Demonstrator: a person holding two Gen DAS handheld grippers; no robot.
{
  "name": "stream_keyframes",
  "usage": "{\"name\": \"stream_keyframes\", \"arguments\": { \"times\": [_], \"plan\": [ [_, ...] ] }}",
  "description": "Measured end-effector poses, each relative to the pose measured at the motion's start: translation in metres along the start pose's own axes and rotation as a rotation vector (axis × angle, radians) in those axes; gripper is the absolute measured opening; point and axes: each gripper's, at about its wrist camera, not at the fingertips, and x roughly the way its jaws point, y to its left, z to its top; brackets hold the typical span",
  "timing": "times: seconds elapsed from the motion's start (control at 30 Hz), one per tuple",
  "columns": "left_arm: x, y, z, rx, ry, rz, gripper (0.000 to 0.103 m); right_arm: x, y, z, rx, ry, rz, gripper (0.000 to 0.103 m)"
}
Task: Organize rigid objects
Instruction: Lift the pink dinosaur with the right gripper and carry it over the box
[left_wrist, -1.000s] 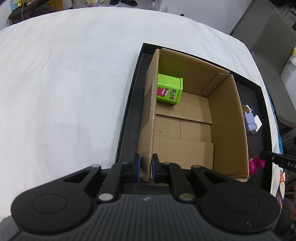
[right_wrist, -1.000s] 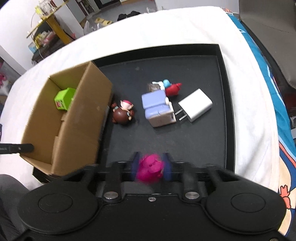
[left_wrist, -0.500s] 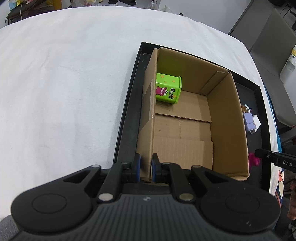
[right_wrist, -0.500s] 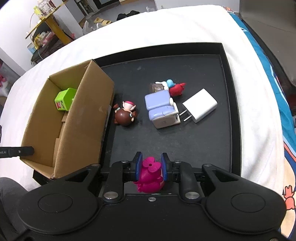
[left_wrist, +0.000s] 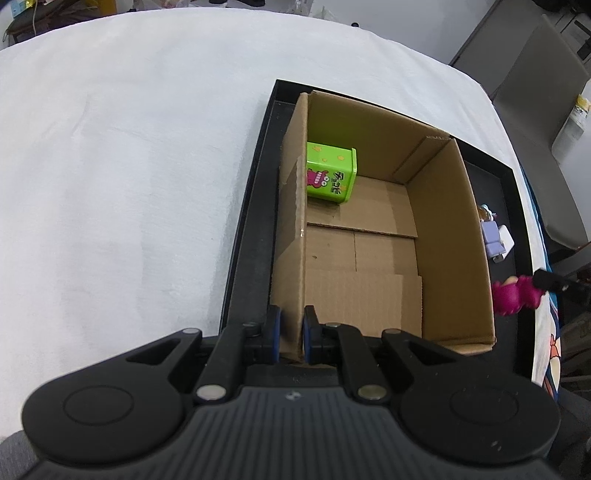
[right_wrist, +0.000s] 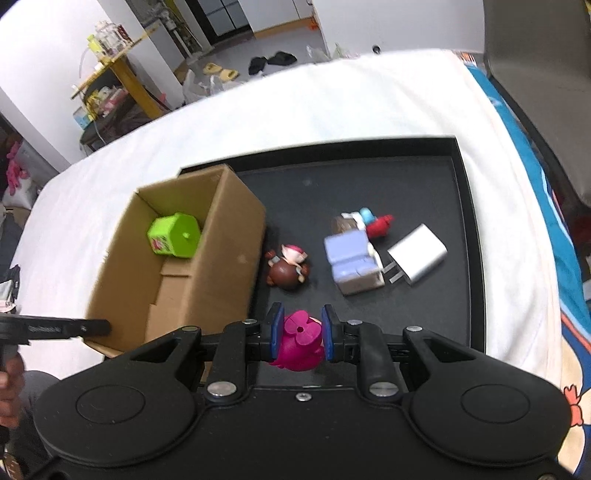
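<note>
Here we list: one cardboard box (right_wrist: 177, 258) at nine o'clock on the black tray (right_wrist: 463, 236), its near wall clamped between the fingers of our left gripper (left_wrist: 290, 334); one green tin (right_wrist: 173, 235) inside, at the box's far end. Our right gripper (right_wrist: 301, 333) has its fingers pressed on a magenta toy (right_wrist: 299, 343), above the tray's six o'clock edge. On the tray floor at centre: one brown figure (right_wrist: 288, 266) just beside the box, one lilac block (right_wrist: 352, 260), one white charger (right_wrist: 417, 254) at three o'clock, one small red figure (right_wrist: 380, 226) beyond.
</note>
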Motion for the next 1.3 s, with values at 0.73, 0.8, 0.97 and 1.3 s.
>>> {"name": "stream_keyframes", "arguments": {
  "times": [0.73,0.8,0.97,1.3],
  "plan": [
    [-0.002,0.0,-0.002,0.025,0.006,-0.018,0.011,-0.028,0.051,0.049,-0.06,-0.097,0.037,0.021],
    [-0.002,0.001,-0.002,0.027,0.006,-0.019,0.011,-0.027,0.06,0.053,-0.069,-0.101,0.047,0.022],
    [-0.002,0.001,-0.001,0.034,0.006,-0.022,0.011,-0.016,0.081,0.061,-0.092,-0.094,0.059,0.022],
    [-0.003,0.003,-0.001,0.03,0.005,-0.028,0.011,0.016,0.112,0.074,-0.13,-0.052,0.052,0.022]
  ]
}}
